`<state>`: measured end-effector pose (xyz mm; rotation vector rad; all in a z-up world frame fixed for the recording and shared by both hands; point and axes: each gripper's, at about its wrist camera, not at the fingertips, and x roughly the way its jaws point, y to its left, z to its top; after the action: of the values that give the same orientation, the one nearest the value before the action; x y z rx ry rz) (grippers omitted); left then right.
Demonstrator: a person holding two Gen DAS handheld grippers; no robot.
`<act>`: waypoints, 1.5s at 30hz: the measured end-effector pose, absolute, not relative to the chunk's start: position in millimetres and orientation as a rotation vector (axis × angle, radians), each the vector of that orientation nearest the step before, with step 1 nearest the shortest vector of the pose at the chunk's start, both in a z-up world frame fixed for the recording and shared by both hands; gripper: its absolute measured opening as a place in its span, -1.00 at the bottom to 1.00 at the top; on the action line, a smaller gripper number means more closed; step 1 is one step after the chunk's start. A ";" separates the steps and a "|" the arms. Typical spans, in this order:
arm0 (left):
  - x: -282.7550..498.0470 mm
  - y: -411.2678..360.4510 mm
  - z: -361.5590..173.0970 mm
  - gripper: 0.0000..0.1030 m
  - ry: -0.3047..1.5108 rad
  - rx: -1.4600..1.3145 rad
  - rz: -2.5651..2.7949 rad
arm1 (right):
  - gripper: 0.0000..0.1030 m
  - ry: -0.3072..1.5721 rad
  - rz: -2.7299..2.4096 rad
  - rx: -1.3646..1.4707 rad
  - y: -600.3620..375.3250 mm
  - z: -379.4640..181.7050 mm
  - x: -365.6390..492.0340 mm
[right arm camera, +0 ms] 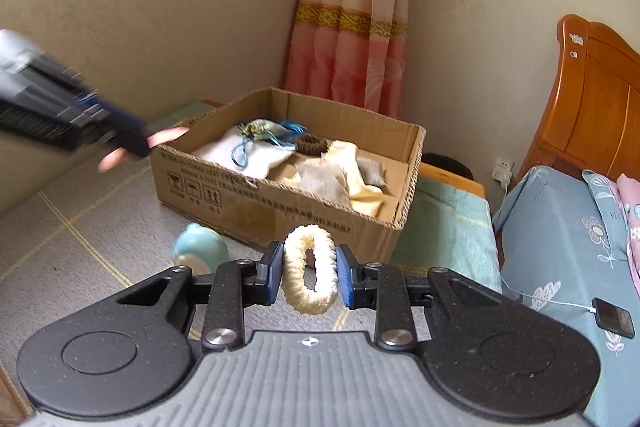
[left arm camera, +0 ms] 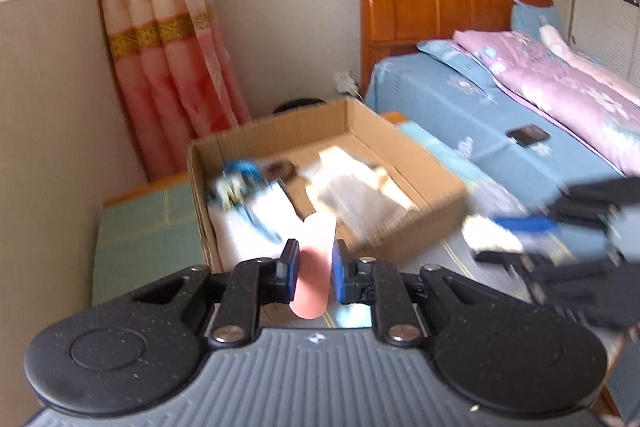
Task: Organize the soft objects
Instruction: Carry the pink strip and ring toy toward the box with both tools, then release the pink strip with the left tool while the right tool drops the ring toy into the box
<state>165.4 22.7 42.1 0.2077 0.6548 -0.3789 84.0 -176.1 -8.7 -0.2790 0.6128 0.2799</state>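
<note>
Left gripper [left arm camera: 314, 277] pinches a pink-and-white soft piece [left arm camera: 311, 267], held in front of the cardboard box [left arm camera: 408, 223]. Right gripper [right arm camera: 308, 277] pinches a cream scrunchie [right arm camera: 308, 269], upright, before the same box. Right wrist view alone shows a teal plush toy [right arm camera: 200, 247] on the mat beside the box, and sharp box contents: brown scrunchie [right arm camera: 310, 143], cloths. Left wrist view is blurred.

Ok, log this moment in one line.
left hand-held gripper: shut on pink soft piece | right hand-held gripper: shut on cream scrunchie | cardboard box: ahead
</note>
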 end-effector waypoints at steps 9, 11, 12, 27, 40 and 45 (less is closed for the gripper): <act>245.2 13.1 34.8 -0.35 0.642 0.190 -0.340 | -0.36 0.594 0.269 -0.270 -175.8 -1.2 80.2; 250.8 14.5 26.9 0.25 0.650 0.188 -0.340 | -0.36 0.594 0.266 -0.268 -177.6 0.4 81.0; 249.7 16.8 23.9 0.46 0.646 0.183 -0.321 | -0.36 0.593 0.262 -0.267 -178.3 1.2 81.2; 145.6 64.0 32.4 0.95 0.620 0.133 -0.157 | -0.36 0.584 0.318 -0.247 -162.7 15.7 120.7; 114.5 80.8 16.5 0.96 0.681 0.089 -0.094 | -0.35 0.634 0.321 -0.235 -122.0 20.2 205.7; 107.8 82.5 15.3 0.96 0.684 0.084 -0.095 | 0.54 0.639 0.294 -0.247 -108.0 20.4 218.3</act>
<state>107.8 82.5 15.3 0.0842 0.6842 -0.0952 218.3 -108.0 20.4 -0.2475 0.6386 0.2943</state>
